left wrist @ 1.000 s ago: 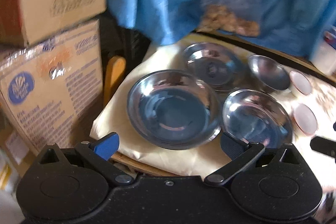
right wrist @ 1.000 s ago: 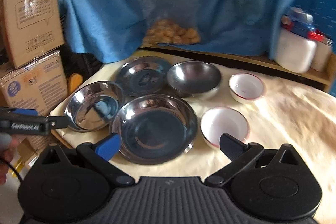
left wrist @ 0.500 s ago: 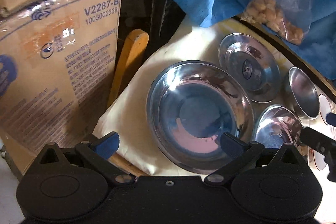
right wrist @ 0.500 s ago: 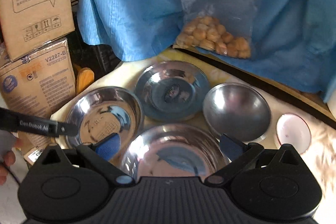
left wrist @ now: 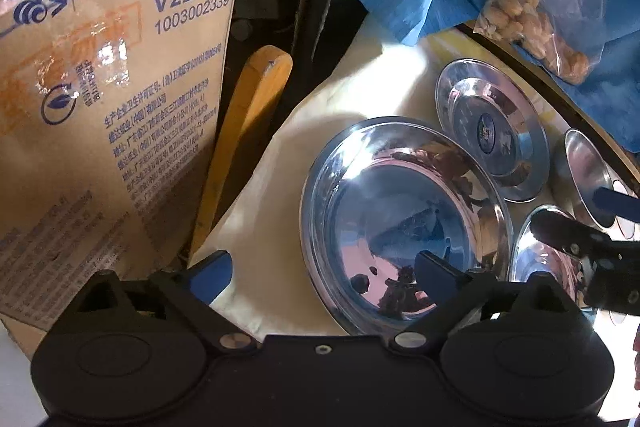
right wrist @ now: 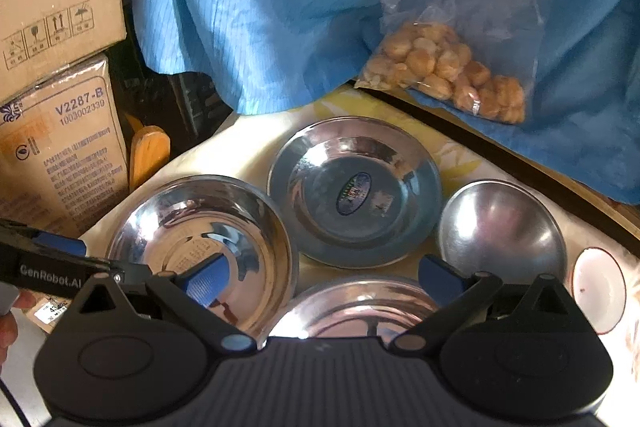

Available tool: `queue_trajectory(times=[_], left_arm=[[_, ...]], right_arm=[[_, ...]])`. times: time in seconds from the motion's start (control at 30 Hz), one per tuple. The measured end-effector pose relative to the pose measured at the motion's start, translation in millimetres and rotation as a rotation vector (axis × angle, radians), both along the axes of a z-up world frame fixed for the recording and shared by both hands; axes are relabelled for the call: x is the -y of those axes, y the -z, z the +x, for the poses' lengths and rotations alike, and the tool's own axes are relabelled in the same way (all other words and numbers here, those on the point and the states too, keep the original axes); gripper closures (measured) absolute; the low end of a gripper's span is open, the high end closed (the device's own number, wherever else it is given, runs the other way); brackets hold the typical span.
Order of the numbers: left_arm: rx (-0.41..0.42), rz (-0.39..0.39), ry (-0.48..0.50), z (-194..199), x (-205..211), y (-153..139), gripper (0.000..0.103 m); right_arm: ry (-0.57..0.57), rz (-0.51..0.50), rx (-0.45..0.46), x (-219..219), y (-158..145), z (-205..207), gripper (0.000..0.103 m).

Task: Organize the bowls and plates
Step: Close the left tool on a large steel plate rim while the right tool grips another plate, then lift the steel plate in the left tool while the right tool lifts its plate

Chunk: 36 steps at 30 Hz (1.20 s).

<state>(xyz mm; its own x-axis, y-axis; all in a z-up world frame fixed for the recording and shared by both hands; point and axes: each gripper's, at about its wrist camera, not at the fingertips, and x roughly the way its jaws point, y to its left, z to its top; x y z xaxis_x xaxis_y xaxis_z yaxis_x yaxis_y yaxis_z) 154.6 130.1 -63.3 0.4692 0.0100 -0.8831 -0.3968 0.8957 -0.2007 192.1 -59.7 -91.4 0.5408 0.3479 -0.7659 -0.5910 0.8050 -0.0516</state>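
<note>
Left wrist view: left gripper (left wrist: 324, 273) fingers wide apart, just starting to close, nothing between the pads; the large steel bowl (left wrist: 404, 223) lies at 1 o'clock, its near rim straddled (no contact seen). Right wrist view: right gripper (right wrist: 320, 277) fingers apart, empty, front steel bowl (right wrist: 360, 307) at 12 o'clock on the worktop (right wrist: 248, 143).

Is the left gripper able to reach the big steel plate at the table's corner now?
Probably yes. The left gripper is closing with nothing between its jaws, just over the big steel plate's near rim, and nothing lies between them.
</note>
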Motion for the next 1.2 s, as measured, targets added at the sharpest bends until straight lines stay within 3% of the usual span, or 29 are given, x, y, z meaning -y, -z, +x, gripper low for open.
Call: queue_trajectory(times=[0.43,0.53,0.67,1.2], left_arm=[[-0.029,0.039,-0.008,3.3,-0.2,5.3,0.019],[-0.032,0.039,-0.015,5.2,-0.3,5.7,0.024],[-0.031,0.048,0.000,6.2,1.1,5.4,0.036],[-0.049,0.071,0.016,9.8,2.7,8.6,0.060]], right_arm=[[-0.057,0.027,-0.085,-19.6,18.7,18.4,0.020],[-0.071,0.034,-0.112,-21.9,19.8,23.1,0.029],[-0.079,0.023,-0.133,-22.5,21.7,26.0,0.043],[-0.067,0.036,-0.196,-19.8,38.0,34.8,0.068]])
